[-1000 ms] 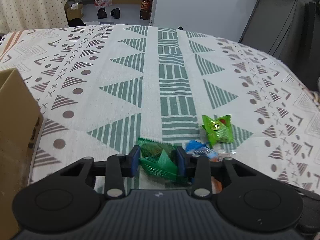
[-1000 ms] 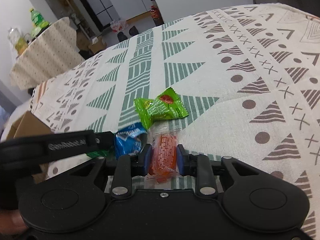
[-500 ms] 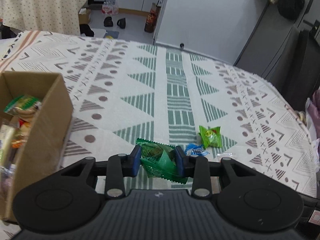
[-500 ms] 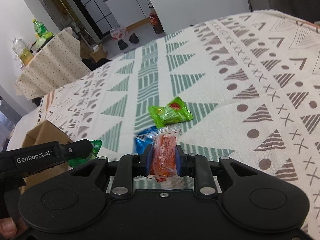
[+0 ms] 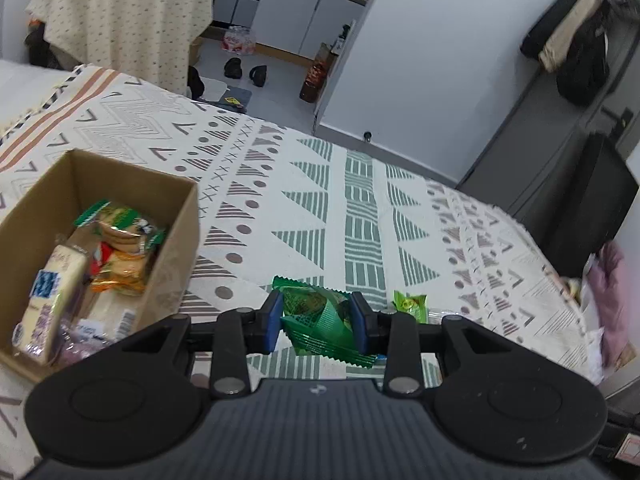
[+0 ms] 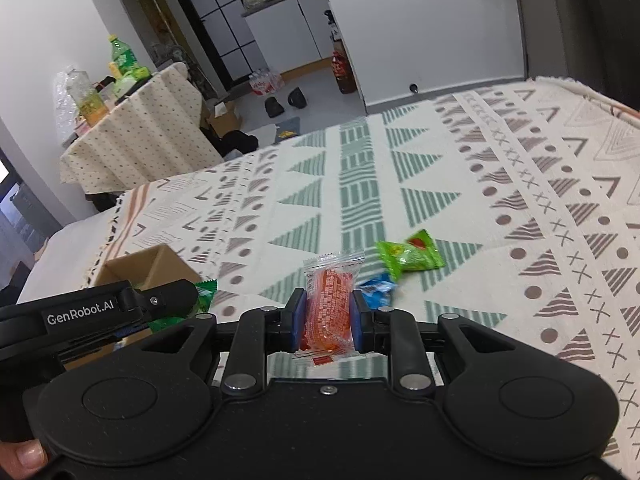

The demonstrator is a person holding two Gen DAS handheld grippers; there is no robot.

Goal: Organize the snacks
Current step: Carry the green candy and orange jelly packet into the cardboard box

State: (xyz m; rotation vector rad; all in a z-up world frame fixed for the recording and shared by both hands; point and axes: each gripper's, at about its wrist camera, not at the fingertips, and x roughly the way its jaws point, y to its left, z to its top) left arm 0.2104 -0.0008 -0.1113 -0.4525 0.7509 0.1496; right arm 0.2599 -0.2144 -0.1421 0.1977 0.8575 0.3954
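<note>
Box [image 5: 176,232]: plain brown cardboard, matt. Cloth [image 5: 304,216] under the box: woven, matt, printed pattern. Green packet [image 5: 320,320]: glossy crinkled plastic film. Orange packet [image 6: 330,304]: clear shiny plastic wrap. Grippers: matt black plastic bodies, blue pads [image 5: 273,322], metal screws [image 5: 228,385].

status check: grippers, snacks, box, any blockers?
Left gripper shut on dark green packet; right gripper shut on orange packet. Cardboard box part-filled. Light green packet, blue packet on cloth. No blockers seen.

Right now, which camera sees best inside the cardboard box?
The left wrist view: it looks down into the open cardboard box, showing snack packets inside. The right wrist view shows only its far corner behind the left tool.
</note>
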